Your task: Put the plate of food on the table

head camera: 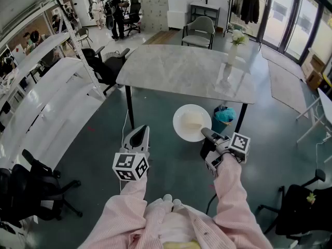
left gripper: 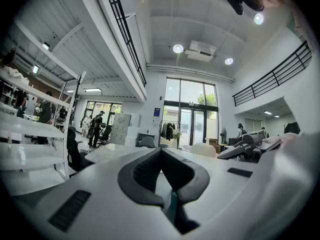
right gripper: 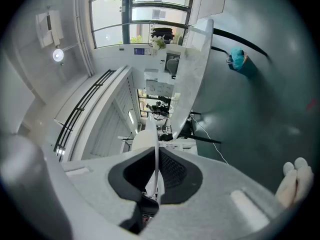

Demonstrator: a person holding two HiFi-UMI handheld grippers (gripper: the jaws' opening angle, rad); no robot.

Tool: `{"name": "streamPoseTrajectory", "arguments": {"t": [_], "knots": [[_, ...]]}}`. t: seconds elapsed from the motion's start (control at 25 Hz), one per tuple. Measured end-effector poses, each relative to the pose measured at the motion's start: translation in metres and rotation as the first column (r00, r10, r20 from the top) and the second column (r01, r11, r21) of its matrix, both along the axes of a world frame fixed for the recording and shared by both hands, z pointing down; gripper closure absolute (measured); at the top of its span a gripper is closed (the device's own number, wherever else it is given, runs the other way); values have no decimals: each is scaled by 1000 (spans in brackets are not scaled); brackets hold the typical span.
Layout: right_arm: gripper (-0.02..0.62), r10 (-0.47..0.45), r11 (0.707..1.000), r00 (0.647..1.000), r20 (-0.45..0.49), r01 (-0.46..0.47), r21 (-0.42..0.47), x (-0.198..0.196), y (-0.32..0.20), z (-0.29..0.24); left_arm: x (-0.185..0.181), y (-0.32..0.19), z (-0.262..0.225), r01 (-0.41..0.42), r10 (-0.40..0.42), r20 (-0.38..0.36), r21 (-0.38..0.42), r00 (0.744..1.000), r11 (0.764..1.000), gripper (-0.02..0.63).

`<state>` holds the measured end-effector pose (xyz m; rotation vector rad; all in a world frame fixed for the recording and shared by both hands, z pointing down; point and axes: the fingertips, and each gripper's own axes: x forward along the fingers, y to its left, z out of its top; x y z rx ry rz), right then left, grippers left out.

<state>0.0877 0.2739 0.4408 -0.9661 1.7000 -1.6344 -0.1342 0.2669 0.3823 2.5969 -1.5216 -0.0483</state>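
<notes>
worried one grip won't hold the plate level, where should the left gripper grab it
The plate's bare left rim, opposite the right gripper shut on its near-right rim. Come from the left, level, jaws above and below the thin edge: the plate is shallow and the food sits mid-plate.

The marble table (head camera: 181,69) lies bare along its near edge and middle, open from the front. A vase of flowers (head camera: 232,53) stands at its far right corner. A teal-bagged bin (head camera: 223,117) sits beside the near right leg (head camera: 240,119); an office chair (head camera: 106,66) crowds the left end.
</notes>
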Motion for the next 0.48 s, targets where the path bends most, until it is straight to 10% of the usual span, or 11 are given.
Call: {"name": "streamPoseTrajectory", "arguments": {"t": [0.48], "knots": [[574, -27, 1000, 1000, -9, 27, -5, 9, 1, 1, 10, 8, 2, 28, -28, -12, -1, 1000, 1000, 609]]}}
